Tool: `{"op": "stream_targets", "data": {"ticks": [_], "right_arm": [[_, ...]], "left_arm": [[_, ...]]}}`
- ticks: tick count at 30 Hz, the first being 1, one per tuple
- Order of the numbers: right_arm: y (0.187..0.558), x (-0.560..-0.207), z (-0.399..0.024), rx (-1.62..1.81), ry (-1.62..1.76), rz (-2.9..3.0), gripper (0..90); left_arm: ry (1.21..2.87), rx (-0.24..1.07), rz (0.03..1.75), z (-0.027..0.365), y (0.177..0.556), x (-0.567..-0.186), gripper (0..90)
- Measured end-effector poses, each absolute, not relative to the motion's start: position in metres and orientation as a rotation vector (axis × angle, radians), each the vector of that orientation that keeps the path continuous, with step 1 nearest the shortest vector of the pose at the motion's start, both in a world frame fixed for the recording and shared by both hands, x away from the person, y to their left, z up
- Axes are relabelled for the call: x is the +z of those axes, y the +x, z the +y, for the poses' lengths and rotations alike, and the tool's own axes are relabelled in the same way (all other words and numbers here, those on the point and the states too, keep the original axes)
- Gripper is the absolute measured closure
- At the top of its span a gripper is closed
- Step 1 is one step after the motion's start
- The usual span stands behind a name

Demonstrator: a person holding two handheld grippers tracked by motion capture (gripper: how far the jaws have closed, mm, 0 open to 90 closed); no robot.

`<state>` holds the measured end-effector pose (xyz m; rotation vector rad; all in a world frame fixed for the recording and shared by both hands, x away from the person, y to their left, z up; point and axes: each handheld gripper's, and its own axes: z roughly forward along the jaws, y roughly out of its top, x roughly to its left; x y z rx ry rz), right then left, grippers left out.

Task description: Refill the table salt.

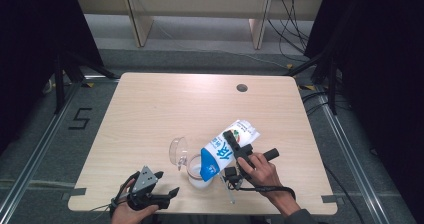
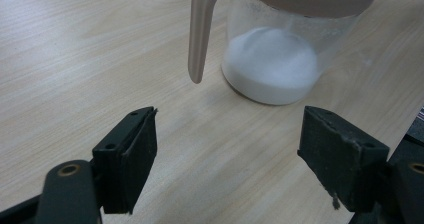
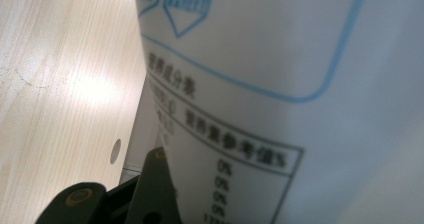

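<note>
A white and blue bag (image 1: 226, 148) is tilted mouth-down over a clear jar (image 1: 196, 174) near the table's front edge. My right gripper (image 1: 236, 149) is shut on the bag's middle; in the right gripper view the bag's printed side (image 3: 300, 84) sits against one jaw. The jar (image 2: 280, 59) holds a layer of white powder (image 2: 272, 66), and its open lid (image 1: 178, 151) leans to the left. My left gripper (image 1: 162, 184) rests at the front left, open, with bare table between its pads (image 2: 140, 154), short of the jar.
The wooden table (image 1: 165, 109) has a round cable hole (image 1: 242, 88) at the back right. A thin stick-like item (image 1: 227, 189) lies beside the jar near the front edge. Shelving legs and cables stand beyond the far edge.
</note>
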<state>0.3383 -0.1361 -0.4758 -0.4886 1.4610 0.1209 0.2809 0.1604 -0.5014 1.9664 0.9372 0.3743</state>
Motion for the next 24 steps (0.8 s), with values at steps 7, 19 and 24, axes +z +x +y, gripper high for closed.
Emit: {"op": "stream_targets", "data": {"ticks": [7, 19, 24], "right_arm": [[0.3376, -0.4752, -0.1347, 0.108, -0.501, 1.472, 66.1], [0.3374, -0.4755, -0.1344, 0.101, -0.507, 1.466, 66.5], [0.338, -0.4768, -0.1349, 0.112, -0.503, 1.456, 66.6]], "left_arm": [[1.968, 0.376, 0.938, 0.1602, 0.2807, -0.5013, 22.9], [1.97, 0.377, 0.93, 0.1607, 0.2813, -0.5014, 22.8], [1.968, 0.375, 0.932, 0.1605, 0.2811, -0.5013, 22.8]]}}
